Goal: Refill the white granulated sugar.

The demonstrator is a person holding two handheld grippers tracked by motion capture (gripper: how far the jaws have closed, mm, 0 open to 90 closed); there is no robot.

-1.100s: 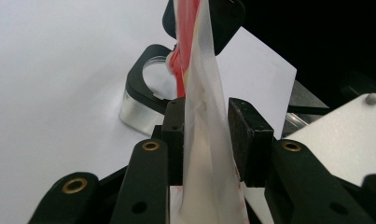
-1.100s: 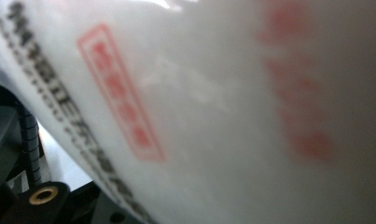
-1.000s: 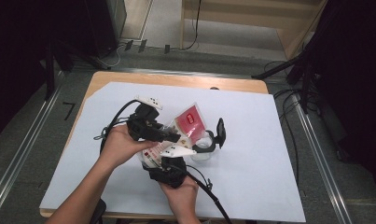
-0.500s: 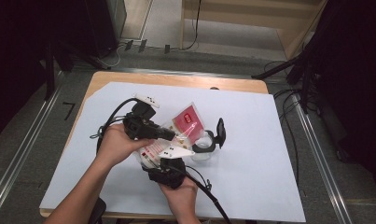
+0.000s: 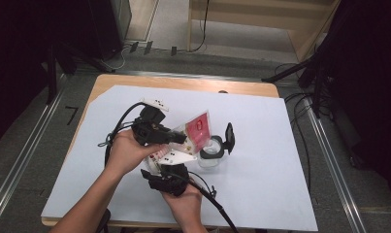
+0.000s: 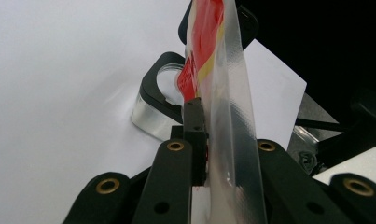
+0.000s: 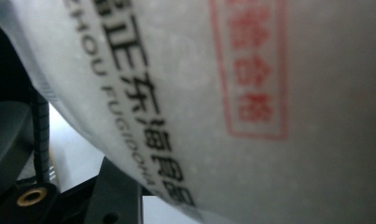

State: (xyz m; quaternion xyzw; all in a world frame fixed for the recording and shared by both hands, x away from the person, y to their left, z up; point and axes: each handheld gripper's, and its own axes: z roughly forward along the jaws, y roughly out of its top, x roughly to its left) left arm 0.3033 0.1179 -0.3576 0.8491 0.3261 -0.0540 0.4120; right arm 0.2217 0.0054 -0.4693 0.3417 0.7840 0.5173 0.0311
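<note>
Below us, the tabletop [image 5: 261, 160] carries a clear jar [image 5: 210, 156] with its black lid flipped open. Just above the jar we hold a red-and-clear pouch [image 5: 198, 130]: our left gripper [image 5: 181, 138] has its fingers clamped on its edge. Our right gripper [image 5: 159, 167] presses close under the pouch; its fingers we cannot tell.

Printed in black on the white plastic pouch [image 7: 269, 116], seen close in the right gripper view: a line of Chinese characters, partly legible as 正东海, and beneath it Latin capitals cut off by the edge, reading roughly "...HOU FUGIDONA...". Beside these, a red rectangular stamp frame holding red Chinese characters, too blurred to read. Marked in black on the floor left of the table [image 5: 101, 85], in the high view: a sign like the numeral 7 [image 5: 72, 114].
</note>
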